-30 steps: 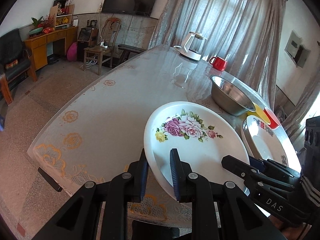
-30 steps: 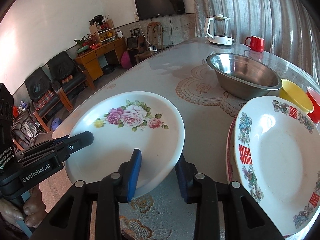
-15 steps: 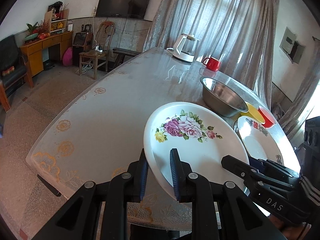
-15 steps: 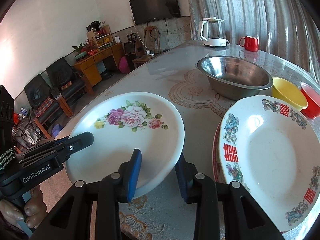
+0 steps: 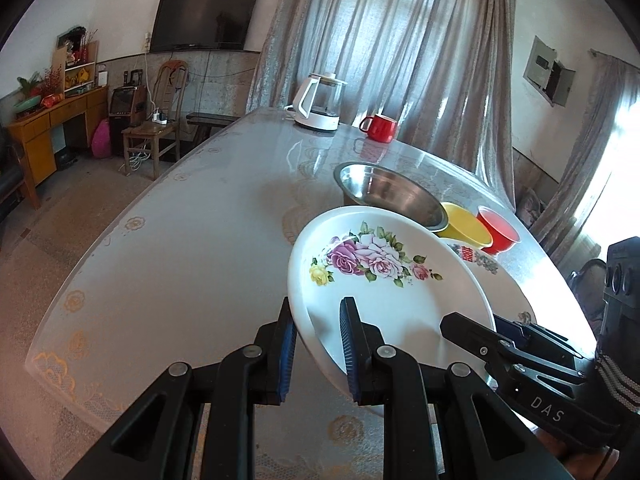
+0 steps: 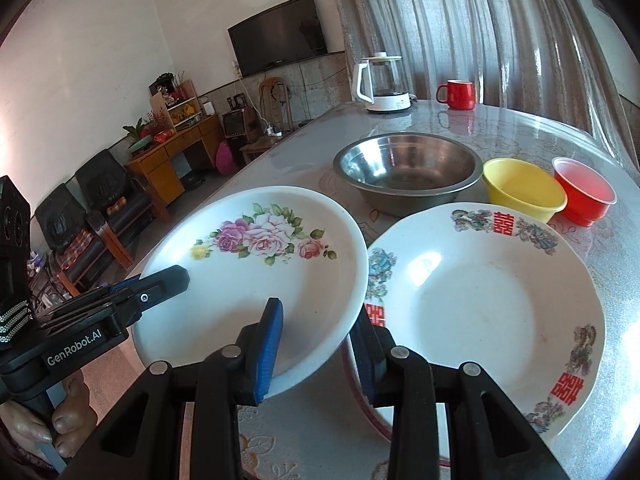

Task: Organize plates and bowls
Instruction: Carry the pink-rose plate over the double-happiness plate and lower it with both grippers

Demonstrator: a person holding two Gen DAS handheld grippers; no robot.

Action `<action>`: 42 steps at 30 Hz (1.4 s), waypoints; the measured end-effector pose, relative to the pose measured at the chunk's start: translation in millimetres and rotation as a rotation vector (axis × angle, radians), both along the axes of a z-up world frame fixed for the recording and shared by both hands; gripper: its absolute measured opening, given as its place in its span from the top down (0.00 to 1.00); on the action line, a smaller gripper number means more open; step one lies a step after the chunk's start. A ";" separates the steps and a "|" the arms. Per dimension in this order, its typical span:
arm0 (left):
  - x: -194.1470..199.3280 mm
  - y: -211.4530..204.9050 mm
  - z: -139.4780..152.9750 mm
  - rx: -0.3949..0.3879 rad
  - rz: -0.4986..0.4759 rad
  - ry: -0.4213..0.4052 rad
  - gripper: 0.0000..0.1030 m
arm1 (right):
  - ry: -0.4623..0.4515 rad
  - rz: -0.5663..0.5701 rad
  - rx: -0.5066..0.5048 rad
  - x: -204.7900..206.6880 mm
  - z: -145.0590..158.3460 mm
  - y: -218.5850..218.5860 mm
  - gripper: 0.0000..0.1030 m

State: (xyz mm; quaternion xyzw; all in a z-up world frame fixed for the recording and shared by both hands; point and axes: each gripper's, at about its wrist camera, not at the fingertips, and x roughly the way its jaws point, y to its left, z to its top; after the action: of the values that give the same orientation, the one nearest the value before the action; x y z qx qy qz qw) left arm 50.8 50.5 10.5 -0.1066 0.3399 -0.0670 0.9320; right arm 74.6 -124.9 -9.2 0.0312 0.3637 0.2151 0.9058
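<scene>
A white plate with pink roses is held in the air by both grippers. My left gripper is shut on its near left rim; it shows in the right wrist view. My right gripper is shut on its near right rim; it shows in the left wrist view. A white plate with red characters lies on another plate on the table, just right of the held plate, whose edge overlaps it. A steel bowl, a yellow bowl and a red bowl stand behind.
A white kettle and a red mug stand at the table's far end. Curtains hang behind. The table's near edge is right below the grippers. Chairs, a cabinet and a TV are off to the left.
Both grippers have carried the rose plate to the right and up; it now overlaps the left edge of the plate with red characters. The grip is unchanged.
</scene>
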 end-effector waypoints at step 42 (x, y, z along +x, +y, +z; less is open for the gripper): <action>57.4 -122.7 -22.6 0.007 -0.278 0.123 0.77 | 0.060 -0.349 -0.061 5.1 -10.1 -120.8 0.67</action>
State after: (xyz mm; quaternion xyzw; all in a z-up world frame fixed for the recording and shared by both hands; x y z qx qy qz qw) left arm 108.2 -72.2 -12.1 -0.0590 0.4082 -0.1877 0.8914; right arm 79.7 -245.8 -19.3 0.0727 0.3858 0.0422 0.9188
